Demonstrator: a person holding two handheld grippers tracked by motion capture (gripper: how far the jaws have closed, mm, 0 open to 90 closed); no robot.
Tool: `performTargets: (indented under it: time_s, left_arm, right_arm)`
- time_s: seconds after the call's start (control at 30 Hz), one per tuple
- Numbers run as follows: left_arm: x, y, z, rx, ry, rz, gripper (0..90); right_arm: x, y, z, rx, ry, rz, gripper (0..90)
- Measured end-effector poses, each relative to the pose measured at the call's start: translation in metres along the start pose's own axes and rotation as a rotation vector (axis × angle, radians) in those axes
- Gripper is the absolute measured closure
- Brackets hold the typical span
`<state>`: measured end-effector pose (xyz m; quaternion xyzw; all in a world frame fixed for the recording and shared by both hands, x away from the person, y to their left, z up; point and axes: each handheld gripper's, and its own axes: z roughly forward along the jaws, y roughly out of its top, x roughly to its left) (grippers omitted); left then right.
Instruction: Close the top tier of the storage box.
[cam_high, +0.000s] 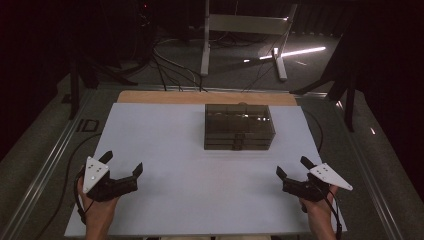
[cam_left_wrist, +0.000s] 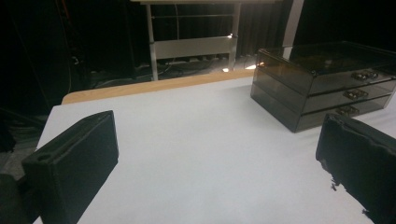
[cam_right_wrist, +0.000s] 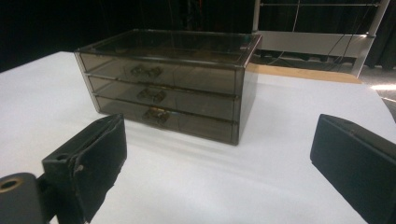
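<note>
Both the left gripper (cam_high: 124, 163) and right gripper (cam_high: 290, 166) gape wide, empty; the light drawer box (cam_high: 239, 126) at twelve o'clock could skid if tugged one-handed.

Smoky-brown drawer box (cam_high: 239, 127), white table (cam_high: 190, 185)

White table sheet (cam_high: 190, 195), wooden edge strip (cam_high: 165, 97), metal desk frame (cam_high: 240, 25), possibly cables (cam_high: 170, 70) on the floor

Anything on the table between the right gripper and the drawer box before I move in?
Nothing. Between the right gripper and the drawer box lies bare white tabletop; the high view and the right gripper view both show it.
</note>
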<state>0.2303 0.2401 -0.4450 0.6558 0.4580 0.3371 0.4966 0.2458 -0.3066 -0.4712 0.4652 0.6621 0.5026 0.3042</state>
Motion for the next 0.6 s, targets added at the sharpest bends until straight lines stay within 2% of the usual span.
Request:
performTargets:
  time_s: [0.23, 0.6]
  left_arm:
    - [0.0030, -0.0034, 0.0001, 0.000, 0.021, -0.012, 0.5]
    - [0.0092, -0.0053, -0.0009, -0.005, 0.054, -0.033, 0.5]
  right_arm:
    - [0.0036, -0.0023, 0.0022, 0.018, -0.001, -0.021, 4.1]
    - [0.0072, -0.0055, 0.0045, 0.033, -0.004, -0.009, 4.1]
